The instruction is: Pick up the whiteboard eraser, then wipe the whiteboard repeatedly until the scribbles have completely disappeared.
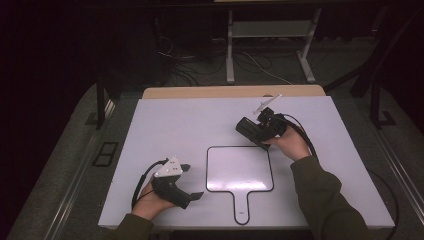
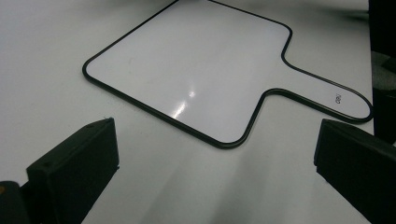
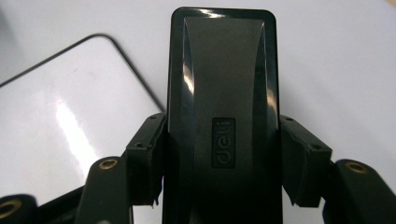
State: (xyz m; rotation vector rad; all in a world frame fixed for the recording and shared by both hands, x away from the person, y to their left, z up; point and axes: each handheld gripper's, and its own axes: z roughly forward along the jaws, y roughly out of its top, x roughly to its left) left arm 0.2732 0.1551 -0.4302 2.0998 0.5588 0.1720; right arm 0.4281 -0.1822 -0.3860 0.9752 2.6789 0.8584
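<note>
A small whiteboard (image 1: 240, 169) with a black rim and a short handle lies flat on the white table top (image 1: 175, 125); its handle points toward the near edge. My right gripper (image 1: 250, 131) hovers just past the board's far right corner, shut on a black board eraser (image 3: 223, 112) that stands lengthwise between its jaws. The eraser (image 1: 248, 128) pokes out to the left of the hand. My left gripper (image 1: 191, 181) rests at the near left, open, its jaws wide apart and aimed at the whiteboard (image 2: 196, 70), nothing between them.
The table top's front edge (image 1: 200, 226) runs close to both forearms. Beyond the far edge stand a metal frame (image 1: 270, 45) and loose cables on a dark floor. A cable (image 1: 302, 135) trails from the right gripper.
</note>
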